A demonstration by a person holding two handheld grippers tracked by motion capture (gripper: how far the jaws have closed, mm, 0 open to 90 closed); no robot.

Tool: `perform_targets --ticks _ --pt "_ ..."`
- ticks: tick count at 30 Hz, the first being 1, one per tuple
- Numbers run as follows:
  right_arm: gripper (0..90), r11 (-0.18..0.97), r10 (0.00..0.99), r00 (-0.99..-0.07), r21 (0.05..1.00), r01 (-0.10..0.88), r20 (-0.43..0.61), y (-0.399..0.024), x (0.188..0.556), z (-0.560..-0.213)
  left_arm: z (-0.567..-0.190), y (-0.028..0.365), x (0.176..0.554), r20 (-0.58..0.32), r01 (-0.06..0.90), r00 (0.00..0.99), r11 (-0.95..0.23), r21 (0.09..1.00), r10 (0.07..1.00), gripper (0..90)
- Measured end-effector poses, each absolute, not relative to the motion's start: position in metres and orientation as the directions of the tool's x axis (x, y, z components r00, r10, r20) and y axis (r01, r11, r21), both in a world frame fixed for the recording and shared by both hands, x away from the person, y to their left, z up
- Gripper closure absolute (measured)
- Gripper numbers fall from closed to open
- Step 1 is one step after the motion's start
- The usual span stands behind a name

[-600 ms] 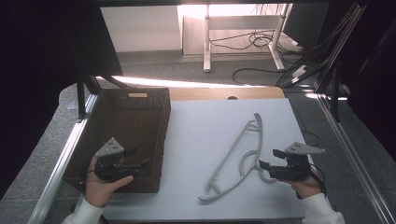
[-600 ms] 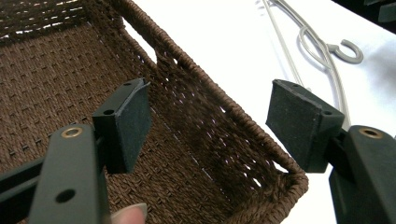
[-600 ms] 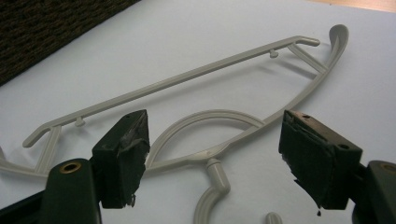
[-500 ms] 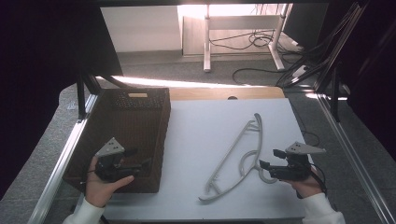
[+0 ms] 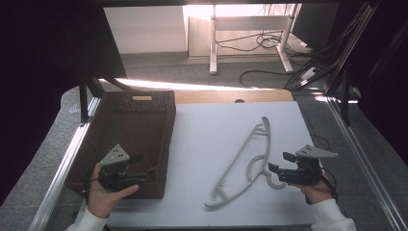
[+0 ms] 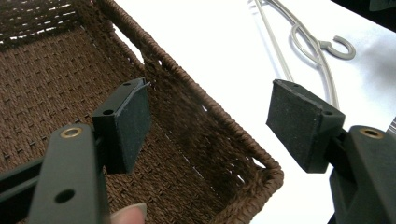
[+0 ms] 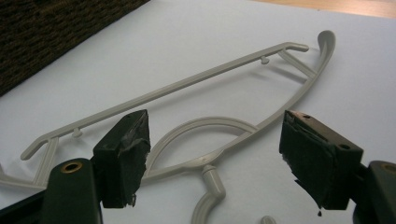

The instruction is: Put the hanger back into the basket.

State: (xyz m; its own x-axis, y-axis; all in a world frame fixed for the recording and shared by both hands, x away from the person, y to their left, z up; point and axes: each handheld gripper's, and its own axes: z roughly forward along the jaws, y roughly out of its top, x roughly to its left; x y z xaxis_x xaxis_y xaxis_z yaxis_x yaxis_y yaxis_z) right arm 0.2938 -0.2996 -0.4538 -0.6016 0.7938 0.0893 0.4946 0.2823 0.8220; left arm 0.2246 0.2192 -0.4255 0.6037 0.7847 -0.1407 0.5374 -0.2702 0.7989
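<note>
From the high view, the hanger (image 5: 245, 161) lies flat on the white table (image 5: 207, 130), slanting from near-centre up to the far right, its hook end nearest the right gripper (image 5: 275, 169). That gripper sits just beside the hook with its jaws apart and nothing between them. The left gripper (image 5: 144, 166) hovers over the near right corner of the brown woven basket (image 5: 91, 144), also unclenched and empty.

In the left gripper view, both pads (image 6: 133, 121) stand wide, one over the basket's floor, the other out past its rim (image 6: 205, 109); the hanger (image 6: 322, 46) lies well off on the white surface.

In the right gripper view, the jaws straddle the spot where the hook's neck (image 7: 212, 179) joins the curved arm. I'd say that is the place to take it: close squarely on the neck or the thick arc beside it, not the thin straight bar (image 7: 177, 86), which would likely twist. Lower until the pads reach the table first, or the flat plastic may skid away.
</note>
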Motion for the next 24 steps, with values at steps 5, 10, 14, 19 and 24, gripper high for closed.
perform_targets --ticks 5,10,14,19,24 --pt "25.1 0.282 0.801 -0.592 0.815 0.506 0.091 -0.301 0.294 -0.456 -0.426 0.217 0.227 -0.151 0.545 0.603 -0.265 0.796 0.784 29.7" --pt "25.2 0.274 0.806 -0.585 0.815 0.510 0.094 -0.304 0.294 -0.455 -0.424 0.211 0.227 -0.162 0.543 0.615 -0.265 0.797 0.772 30.0" --pt "25.3 0.279 0.804 -0.587 0.813 0.512 0.093 -0.305 0.294 -0.456 -0.423 0.206 0.226 -0.163 0.540 0.624 -0.271 0.797 0.764 30.1" --pt "25.7 0.274 0.808 -0.580 0.809 0.520 0.099 -0.308 0.295 -0.457 -0.421 0.200 0.227 -0.165 0.536 0.629 -0.271 0.799 0.760 30.2" --pt "26.4 0.265 0.812 -0.574 0.806 0.529 0.109 -0.310 0.296 -0.457 -0.416 0.191 0.230 -0.173 0.529 0.643 -0.269 0.805 0.747 30.6"
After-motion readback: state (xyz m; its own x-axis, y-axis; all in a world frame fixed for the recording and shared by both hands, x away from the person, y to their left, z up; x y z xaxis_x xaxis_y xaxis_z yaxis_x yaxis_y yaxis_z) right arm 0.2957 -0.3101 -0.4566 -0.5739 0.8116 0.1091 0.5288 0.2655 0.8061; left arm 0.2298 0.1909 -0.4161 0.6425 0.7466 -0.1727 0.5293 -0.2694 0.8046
